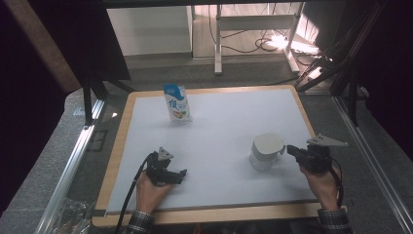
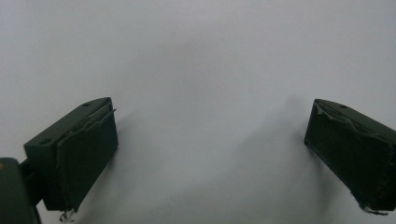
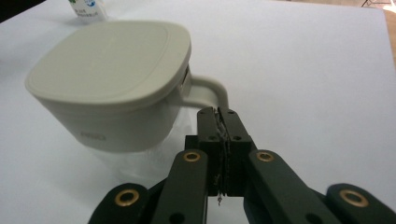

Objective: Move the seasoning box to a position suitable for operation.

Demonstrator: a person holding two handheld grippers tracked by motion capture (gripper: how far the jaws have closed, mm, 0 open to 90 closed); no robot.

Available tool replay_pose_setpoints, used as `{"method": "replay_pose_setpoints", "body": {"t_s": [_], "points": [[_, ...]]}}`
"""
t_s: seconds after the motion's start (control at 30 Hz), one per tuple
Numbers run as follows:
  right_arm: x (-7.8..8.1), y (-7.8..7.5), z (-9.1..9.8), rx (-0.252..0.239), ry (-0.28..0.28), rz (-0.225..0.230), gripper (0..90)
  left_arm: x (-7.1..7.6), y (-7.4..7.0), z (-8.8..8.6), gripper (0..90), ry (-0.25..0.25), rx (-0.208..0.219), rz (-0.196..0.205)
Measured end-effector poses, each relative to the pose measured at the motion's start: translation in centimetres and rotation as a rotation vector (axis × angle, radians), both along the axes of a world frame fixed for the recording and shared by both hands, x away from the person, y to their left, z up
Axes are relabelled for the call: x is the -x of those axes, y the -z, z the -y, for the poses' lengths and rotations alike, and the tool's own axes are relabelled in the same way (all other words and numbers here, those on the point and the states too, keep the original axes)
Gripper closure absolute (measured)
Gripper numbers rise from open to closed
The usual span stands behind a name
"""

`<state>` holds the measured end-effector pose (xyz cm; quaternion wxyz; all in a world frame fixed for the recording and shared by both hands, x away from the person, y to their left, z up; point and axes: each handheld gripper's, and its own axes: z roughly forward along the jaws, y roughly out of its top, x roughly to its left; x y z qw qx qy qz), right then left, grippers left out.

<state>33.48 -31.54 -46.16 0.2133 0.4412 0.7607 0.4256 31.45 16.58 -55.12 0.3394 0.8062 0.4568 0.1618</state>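
Note:
A small jug (image 1: 265, 151) with a cream lid, a side handle and a clear lower body stands on the white board (image 1: 224, 122) at the right. My right gripper (image 1: 290, 149) comes at it from the right. In the right gripper view its jaws (image 3: 219, 112) are pressed together, tips just under the lower end of the handle (image 3: 212, 88) of the jug (image 3: 112, 79); nothing shows between the pads. My left gripper (image 1: 181, 174) rests low near the front left of the board. Its jaws (image 2: 212, 112) stand wide apart over bare white surface.
A blue and white carton (image 1: 176, 103) stands upright near the board's far edge, its foot at the top left of the right gripper view (image 3: 86, 9). The board has a wooden rim (image 1: 117, 141). Metal rails, table legs and cables lie beyond it.

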Motion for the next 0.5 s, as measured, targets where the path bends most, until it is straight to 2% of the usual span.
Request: {"method": "replay_pose_setpoints", "body": {"t_s": [0.13,0.4,0.5], "points": [[-0.5,-0.8,-0.1,-0.005,-0.013,-0.001,88.8,0.0,0.0,0.0,2.4,0.003,-0.007,0.002],[-1.3,-2.6,-0.6,-0.001,-0.041,0.025,89.0,0.1,0.0,0.0,2.5,0.002,-0.007,0.003],[-1.7,-3.2,-0.8,-0.009,-0.063,0.020,89.1,0.1,0.0,0.0,2.5,-0.002,-0.004,0.005]]}}
